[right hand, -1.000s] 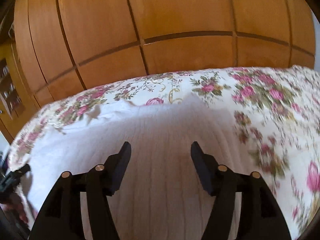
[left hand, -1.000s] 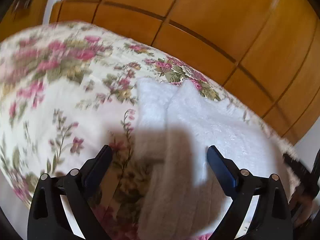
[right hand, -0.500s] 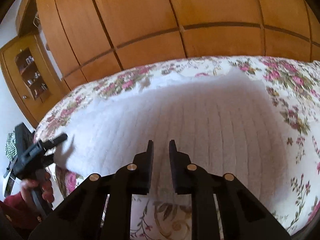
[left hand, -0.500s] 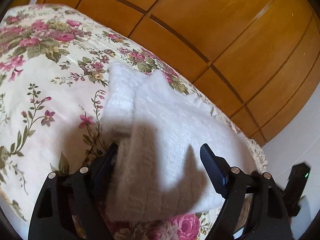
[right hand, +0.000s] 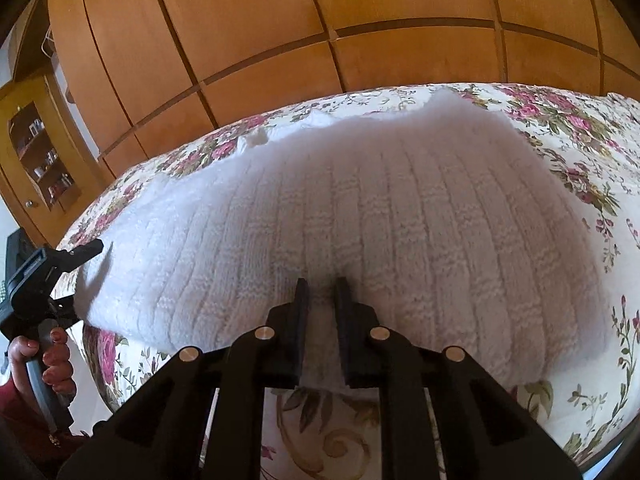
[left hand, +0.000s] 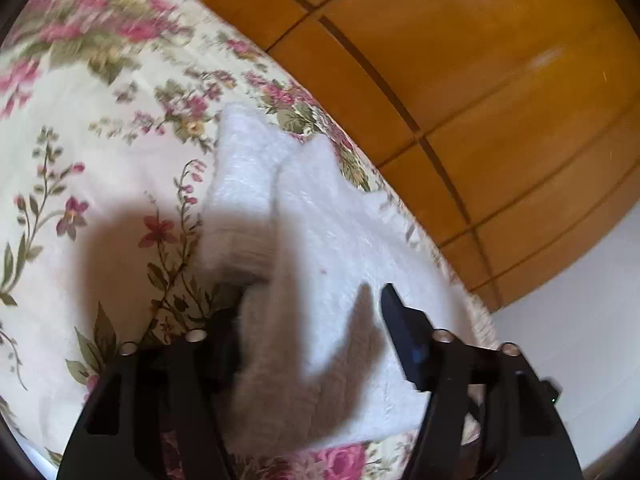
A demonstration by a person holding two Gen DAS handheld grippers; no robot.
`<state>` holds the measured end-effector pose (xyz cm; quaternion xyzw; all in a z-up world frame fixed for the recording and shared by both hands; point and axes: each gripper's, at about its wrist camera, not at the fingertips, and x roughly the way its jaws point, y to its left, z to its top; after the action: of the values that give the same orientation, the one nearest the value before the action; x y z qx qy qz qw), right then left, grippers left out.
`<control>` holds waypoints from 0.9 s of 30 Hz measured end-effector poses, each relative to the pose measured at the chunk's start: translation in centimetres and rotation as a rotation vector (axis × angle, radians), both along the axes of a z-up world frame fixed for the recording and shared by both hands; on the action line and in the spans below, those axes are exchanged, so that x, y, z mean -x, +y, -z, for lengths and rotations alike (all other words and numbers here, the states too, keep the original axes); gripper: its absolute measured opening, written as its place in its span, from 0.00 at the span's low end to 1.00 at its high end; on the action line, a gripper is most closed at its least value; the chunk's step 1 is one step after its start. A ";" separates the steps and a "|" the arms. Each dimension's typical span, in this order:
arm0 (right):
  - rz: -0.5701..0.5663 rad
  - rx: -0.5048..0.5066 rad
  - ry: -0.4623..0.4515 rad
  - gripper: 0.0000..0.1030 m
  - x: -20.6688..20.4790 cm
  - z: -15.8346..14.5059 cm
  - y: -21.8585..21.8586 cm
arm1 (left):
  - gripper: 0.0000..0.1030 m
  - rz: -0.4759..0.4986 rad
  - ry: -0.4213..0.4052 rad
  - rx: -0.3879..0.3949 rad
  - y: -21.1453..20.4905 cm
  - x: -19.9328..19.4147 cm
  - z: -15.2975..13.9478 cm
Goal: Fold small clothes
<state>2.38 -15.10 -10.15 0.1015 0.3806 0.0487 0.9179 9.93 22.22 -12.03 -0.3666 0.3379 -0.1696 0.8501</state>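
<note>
A white ribbed knitted garment (left hand: 320,220) (right hand: 400,208) lies flat on the floral bedspread (left hand: 80,160) (right hand: 580,140). My left gripper (left hand: 314,304) straddles one side end of it. Its jaws are closing with a thick fold of knit between them; the left finger is half hidden behind the cloth and the right finger (left hand: 400,328) stands clear of it. My right gripper (right hand: 322,284) is at the near hem, jaws still closing, with a ridge of the knit pinched between its pads. The left gripper (right hand: 52,264) also shows in the right wrist view, at the garment's left end.
A wooden wardrobe (left hand: 480,80) (right hand: 280,20) rises right behind the bed. A glass-door cabinet (right hand: 36,152) stands at the far left. A person's hand (right hand: 44,356) grips the left tool's handle. A white wall (left hand: 580,320) lies beyond the bed's edge.
The right jaws came together on the near hem as that gripper moved down and in. The left jaws narrowed around the garment's end and the left gripper rolled.
</note>
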 end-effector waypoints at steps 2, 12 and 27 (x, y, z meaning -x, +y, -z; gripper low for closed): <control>0.002 -0.005 -0.004 0.12 0.0 0.0 -0.1 | 0.55 -0.002 0.013 0.047 0.4 -0.3 0.2; 0.018 -0.086 -0.003 0.12 -0.1 0.2 -1.1 | 0.28 0.014 0.080 0.102 0.4 -2.6 0.7; 0.006 -0.096 0.010 0.13 -0.2 0.2 -1.2 | 0.20 0.117 -0.163 -0.078 -5.3 -2.0 -9.7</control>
<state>2.56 -16.34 -10.34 0.1466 0.3820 0.0638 0.9102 11.95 16.91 -2.36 -0.2977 0.2947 -0.2350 0.8771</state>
